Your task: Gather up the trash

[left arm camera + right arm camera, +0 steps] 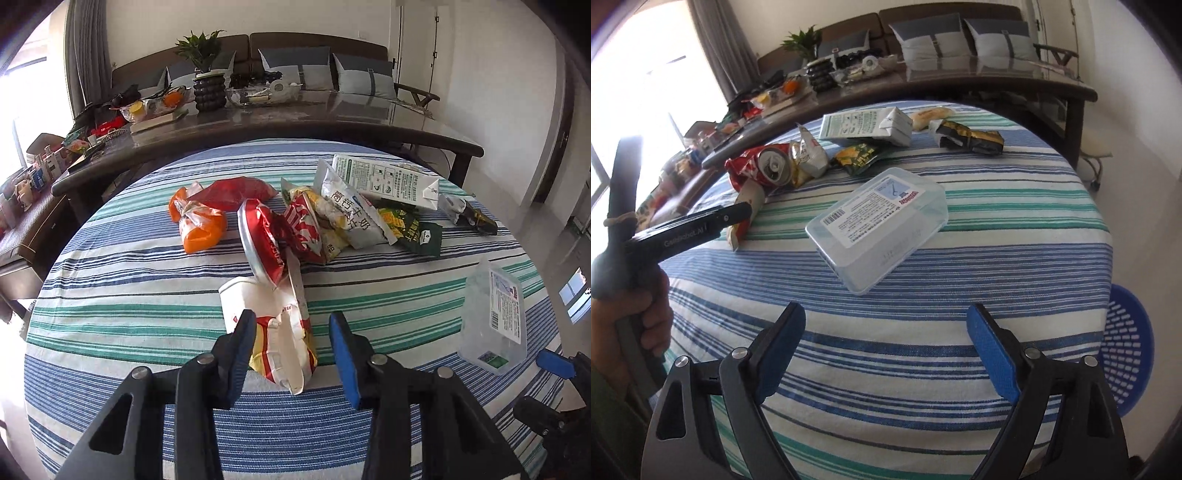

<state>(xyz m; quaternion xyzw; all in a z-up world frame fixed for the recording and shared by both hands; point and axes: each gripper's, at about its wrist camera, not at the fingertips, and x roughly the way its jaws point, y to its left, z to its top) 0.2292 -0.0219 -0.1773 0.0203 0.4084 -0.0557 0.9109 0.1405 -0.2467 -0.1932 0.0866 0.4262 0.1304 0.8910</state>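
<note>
A crushed white, red and yellow paper cup [280, 332] lies on the striped tablecloth [129, 314]. My left gripper [292, 315] straddles it with narrowed jaws. Its left finger sits against the cup, while a strip of cloth shows between the cup and the blue right pad [343, 350]. A crushed red can [262, 240] lies just beyond the cup. My right gripper [886, 308] stands open over the table's near edge with nothing between its fingers. A clear plastic box [879, 229] with a white label lies a little ahead of it.
More trash is heaped at the far side: an orange bag [199, 225], a white milk pouch [351, 214], a carton [388, 181] and green and dark wrappers. A blue perforated basket [1126, 350] stands on the floor to the right. A cluttered long dark table [332, 118] runs behind.
</note>
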